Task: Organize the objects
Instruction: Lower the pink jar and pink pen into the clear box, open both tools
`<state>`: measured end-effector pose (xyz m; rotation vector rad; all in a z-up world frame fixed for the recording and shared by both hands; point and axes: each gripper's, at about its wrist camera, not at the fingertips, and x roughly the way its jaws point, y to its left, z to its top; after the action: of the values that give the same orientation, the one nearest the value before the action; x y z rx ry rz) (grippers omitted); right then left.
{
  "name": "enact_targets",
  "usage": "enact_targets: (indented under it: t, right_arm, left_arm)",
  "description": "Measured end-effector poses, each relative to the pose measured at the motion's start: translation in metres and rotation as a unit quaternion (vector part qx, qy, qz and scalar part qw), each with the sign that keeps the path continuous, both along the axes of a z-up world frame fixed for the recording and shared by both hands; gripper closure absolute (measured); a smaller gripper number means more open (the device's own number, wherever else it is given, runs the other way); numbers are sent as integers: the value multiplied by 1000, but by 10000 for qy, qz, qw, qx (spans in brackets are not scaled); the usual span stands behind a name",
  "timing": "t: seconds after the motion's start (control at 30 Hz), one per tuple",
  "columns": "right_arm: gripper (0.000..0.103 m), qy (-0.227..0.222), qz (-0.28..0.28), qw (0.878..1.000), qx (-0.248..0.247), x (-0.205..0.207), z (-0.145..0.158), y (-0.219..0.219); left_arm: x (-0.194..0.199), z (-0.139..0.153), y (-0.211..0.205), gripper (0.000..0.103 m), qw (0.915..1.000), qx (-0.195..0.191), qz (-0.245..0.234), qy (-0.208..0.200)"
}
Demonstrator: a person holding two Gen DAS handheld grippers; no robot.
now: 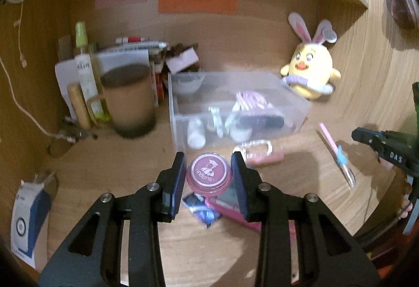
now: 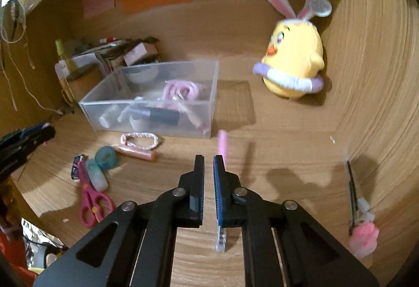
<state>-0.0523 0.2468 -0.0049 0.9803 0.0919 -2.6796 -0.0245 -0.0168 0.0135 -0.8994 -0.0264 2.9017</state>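
Two tongs work over a wooden table inside a desk alcove. Left tongs [image 1: 208, 172] are clamped on a round pink jar [image 1: 209, 174], lid facing up, pads pressing its sides at nine and three o'clock; it looks lifted clear of the clutter beneath, probably bound for the clear plastic bin [image 1: 288, 93] at twelve o'clock, which already holds small toiletries. Right tongs [image 2: 208, 164] are closed together on a slim pink pen [image 2: 222, 143] with a blue charm. Its long axis runs roughly along the tongs, pink tip toward twelve o'clock and the bin, clear end trailing toward six. Gripped near its middle, it likely stays balanced. Pink scissors [image 2: 90, 198] lie at eight o'clock, a yellow plush chick [image 2: 293, 62] at two.
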Motion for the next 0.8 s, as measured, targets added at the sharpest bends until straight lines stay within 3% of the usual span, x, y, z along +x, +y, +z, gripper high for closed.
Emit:
enact_targets:
  t: [0.1, 0.2, 0.37, 0.53, 0.63, 0.7, 0.8]
  right_arm:
    - [97, -37, 44, 9999, 145, -4, -3, -2]
    - [94, -353, 26, 9993, 142, -14, -16, 3]
    - [74, -636, -386, 9959, 509, -34, -45, 20]
    - [74, -1201, -314, 9922, 69, -52, -67, 36]
    - [74, -1072, -259, 9936, 249, -54, -68, 29]
    - [87, -1013, -237, 9940, 351, -55, -69, 23]
    - [92, -1002, -187, 9942, 341, -55, -68, 19]
  left_arm:
    - [-7, 5, 2, 68, 10000, -21, -10, 49]
    - [-13, 4, 2, 68, 10000, -45, -37, 16]
    - [-25, -3, 2, 68, 9998, -109, -31, -148]
    - [-35, -9, 1, 68, 9995, -134, -15, -285]
    - [-43, -10, -2, 68, 9994, -69, -1, -348]
    - [-48, -11, -3, 68, 9992, -29, 13, -396]
    - [-56, -12, -5, 68, 9989, 10, 24, -461]
